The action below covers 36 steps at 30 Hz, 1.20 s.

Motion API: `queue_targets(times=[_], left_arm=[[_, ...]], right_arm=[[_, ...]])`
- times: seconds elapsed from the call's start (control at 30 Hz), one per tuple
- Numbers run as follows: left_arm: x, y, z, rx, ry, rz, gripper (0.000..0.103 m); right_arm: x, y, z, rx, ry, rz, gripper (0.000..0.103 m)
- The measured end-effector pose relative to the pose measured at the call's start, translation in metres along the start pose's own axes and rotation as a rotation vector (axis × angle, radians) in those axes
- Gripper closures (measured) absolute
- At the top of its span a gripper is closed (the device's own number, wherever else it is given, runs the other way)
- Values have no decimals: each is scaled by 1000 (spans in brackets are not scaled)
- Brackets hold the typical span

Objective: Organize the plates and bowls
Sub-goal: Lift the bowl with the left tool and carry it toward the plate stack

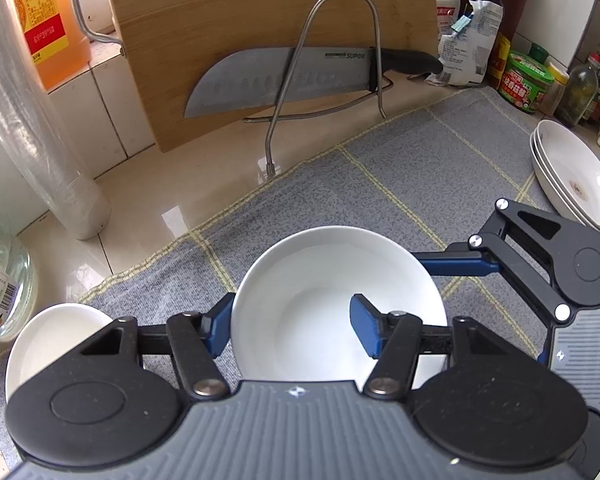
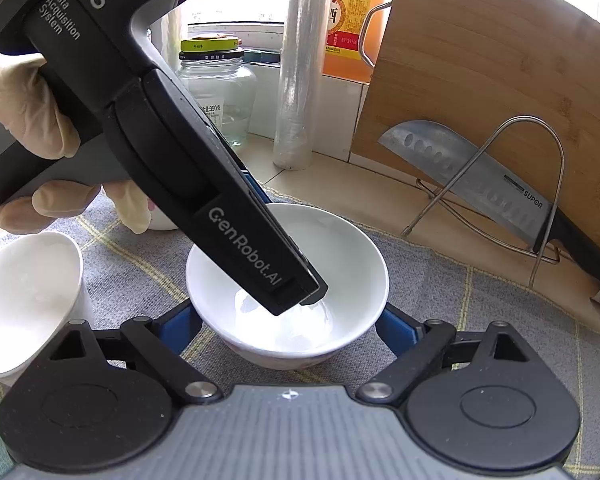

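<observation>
Grey checked mat [image 1: 400, 168] over a glossy beige table [image 1: 148, 200], cutting board [image 1: 260, 20] against the tiled wall. White bowl [image 1: 320, 280] on the mat: left gripper [image 1: 292, 324] jaws pinching its rim, right gripper [image 2: 290, 330] jaws straddling it wide.

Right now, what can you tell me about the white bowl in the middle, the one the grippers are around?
The white bowl is round, deep, glossy like china, and empty. It sits upright on the grey checked mat. The left gripper pinches its near rim, one blue finger outside, one inside. The right gripper straddles it with a finger on each side; whether they press, I cannot tell. Another white bowl sits beside it.
</observation>
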<state>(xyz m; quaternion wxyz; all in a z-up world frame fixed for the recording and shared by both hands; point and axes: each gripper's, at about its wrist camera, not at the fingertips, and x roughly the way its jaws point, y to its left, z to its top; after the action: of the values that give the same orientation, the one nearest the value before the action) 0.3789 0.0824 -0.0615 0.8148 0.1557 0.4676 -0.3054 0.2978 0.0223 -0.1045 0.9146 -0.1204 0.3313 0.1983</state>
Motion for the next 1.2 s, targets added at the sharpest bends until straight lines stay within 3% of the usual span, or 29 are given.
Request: queue_targets(times=[0.67,1.2], left_arm=[[-12,-10,-2,19,-20,-18,44],[-28,-69,1,114,-55,-95,45]], right_arm=[[-13,2,1,2,17,-11,8],[-71,-8,-24,60,21,-82,8]])
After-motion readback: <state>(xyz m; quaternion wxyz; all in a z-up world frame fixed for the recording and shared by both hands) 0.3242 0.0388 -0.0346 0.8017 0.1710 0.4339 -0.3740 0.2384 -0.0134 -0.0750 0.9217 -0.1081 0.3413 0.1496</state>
